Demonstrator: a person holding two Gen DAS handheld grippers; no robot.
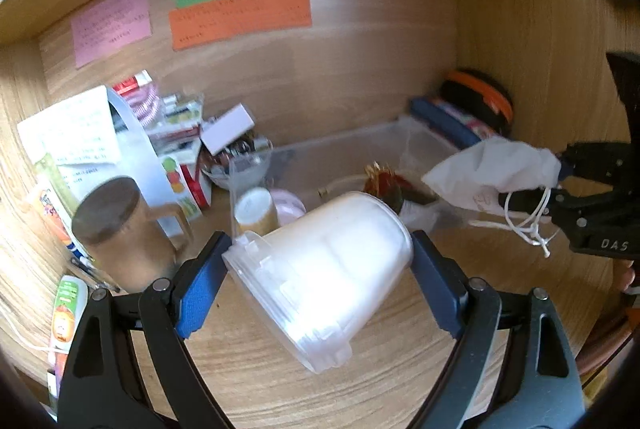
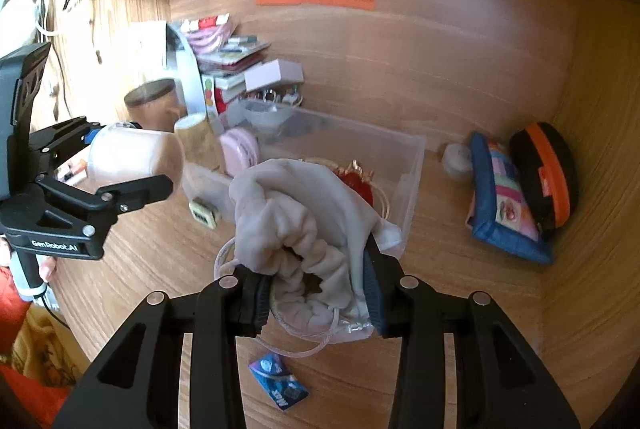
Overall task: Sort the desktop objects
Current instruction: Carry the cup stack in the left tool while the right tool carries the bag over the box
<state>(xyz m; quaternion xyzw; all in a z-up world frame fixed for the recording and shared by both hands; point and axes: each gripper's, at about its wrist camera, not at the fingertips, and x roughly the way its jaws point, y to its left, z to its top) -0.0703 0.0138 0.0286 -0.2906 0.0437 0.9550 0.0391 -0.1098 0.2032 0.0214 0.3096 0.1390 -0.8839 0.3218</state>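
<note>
My left gripper (image 1: 320, 265) is shut on a translucent white plastic cup (image 1: 320, 273) and holds it tilted above the desk; it shows in the right wrist view (image 2: 132, 155) at the left. My right gripper (image 2: 318, 293) is shut on a pale grey drawstring pouch (image 2: 296, 225), held above the desk near the front of a clear plastic bin (image 2: 412, 173). In the left wrist view the pouch (image 1: 492, 169) hangs at the right, over the bin (image 1: 344, 157). A red and gold ornament (image 2: 358, 181) lies in the bin.
A brown lidded jar (image 1: 116, 225), a tape roll (image 1: 256, 213), a pink case (image 2: 240, 149) and a pile of papers and boxes (image 1: 100, 141) stand at the left. A patchwork pouch (image 2: 504, 205) and an orange-trimmed black case (image 2: 548, 173) lean at the right wall. A blue packet (image 2: 280, 381) lies near the front.
</note>
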